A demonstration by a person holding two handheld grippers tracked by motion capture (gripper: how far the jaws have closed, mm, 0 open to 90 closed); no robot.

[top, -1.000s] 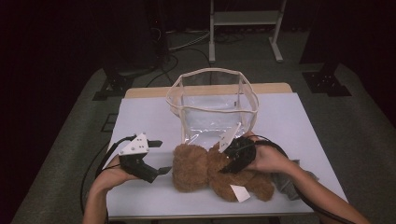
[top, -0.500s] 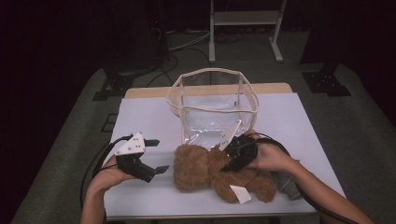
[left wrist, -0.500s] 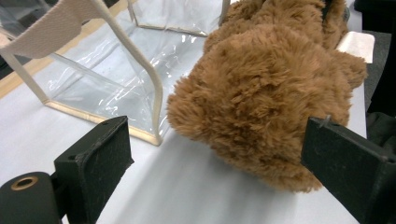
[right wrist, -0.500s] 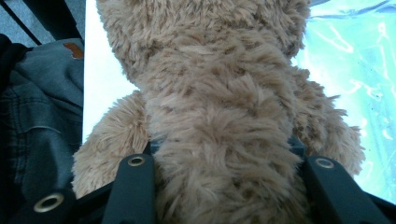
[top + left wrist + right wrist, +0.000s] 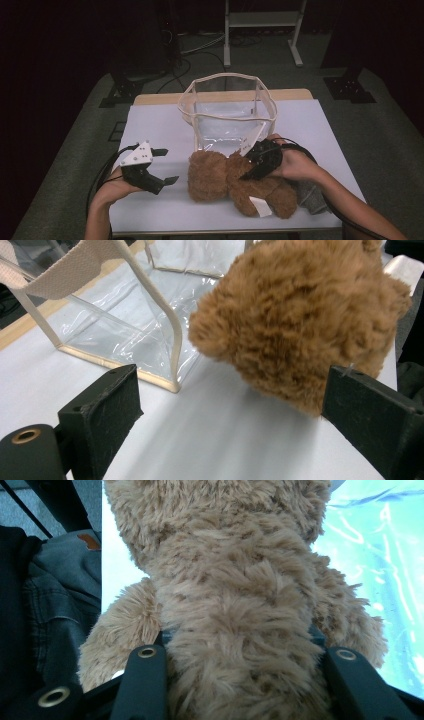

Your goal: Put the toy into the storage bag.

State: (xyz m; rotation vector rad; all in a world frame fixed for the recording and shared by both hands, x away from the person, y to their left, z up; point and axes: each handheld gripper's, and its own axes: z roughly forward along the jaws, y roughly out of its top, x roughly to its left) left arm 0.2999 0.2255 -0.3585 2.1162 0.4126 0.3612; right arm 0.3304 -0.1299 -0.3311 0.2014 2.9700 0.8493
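The left hand-held gripper hangs low near the front left of the surface, jaws wide apart and empty. From its own camera the bear sits just ahead of the gap, and its far jaw nearly brushes the fur. If it closes from here I'd guess it catches only a tuft of the head, which would slip out.

The bear lies along the front edge of the surface, head to the left, just in front of the clear bag. The right hand-held gripper is clamped on its body: in that gripper's view the fur bulges between the two jaws, which have just been closing on it. Plush squashes, so the hold may be shallower than it looks, and a lift could let the heavy head droop and pull the toy free.

The bag stands open but soft-sided, its rim sagging unevenly. A bear swung in low could catch the near wall, fold it or push the whole bag toward the back edge.

At the front right a grey garment lies against the bear's legs and might drag along.
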